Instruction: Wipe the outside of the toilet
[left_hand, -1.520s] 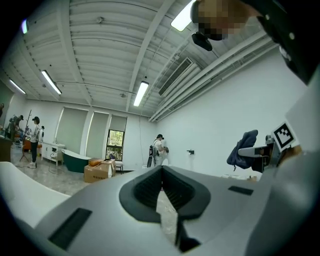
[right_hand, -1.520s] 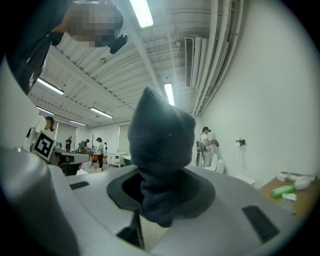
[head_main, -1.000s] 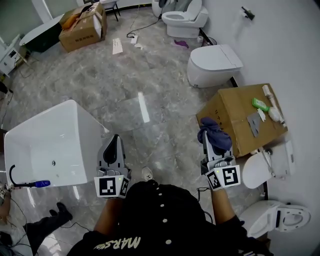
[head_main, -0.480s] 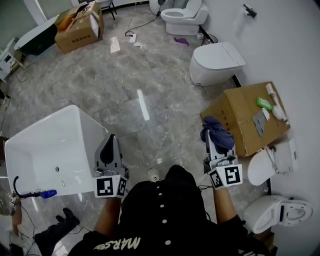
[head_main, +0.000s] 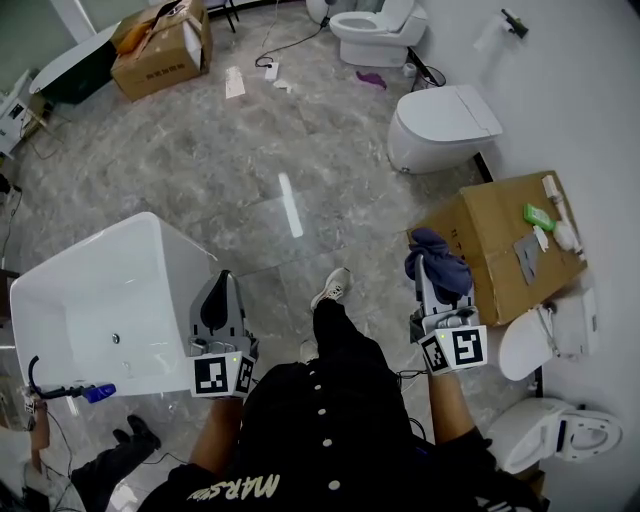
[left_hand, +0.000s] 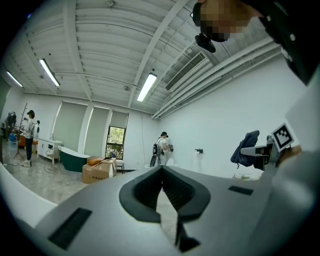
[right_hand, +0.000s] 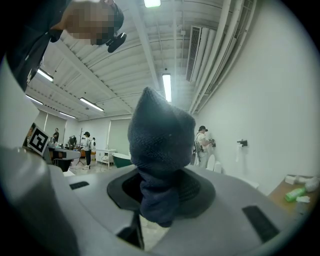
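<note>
Black white-buttoned shirt (head_main: 330, 440); grey left gripper (head_main: 222, 282) and right gripper (head_main: 424, 285) bear black-and-white marker cubes (head_main: 222, 375)

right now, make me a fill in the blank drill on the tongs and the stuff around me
The right tongs are shut on a dark blue ____.
The left tongs are shut and hold ____.
The green object lies on top of the cardboard ____.
Missing: cloth; nothing; box.

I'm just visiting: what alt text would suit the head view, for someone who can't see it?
Seen from above, a person in black holds two grippers: the right gripper clamps a dark blue cloth, the left gripper is shut and empty. A white bathtub stands on the left, a cardboard box and white toilets along the right wall.
</note>
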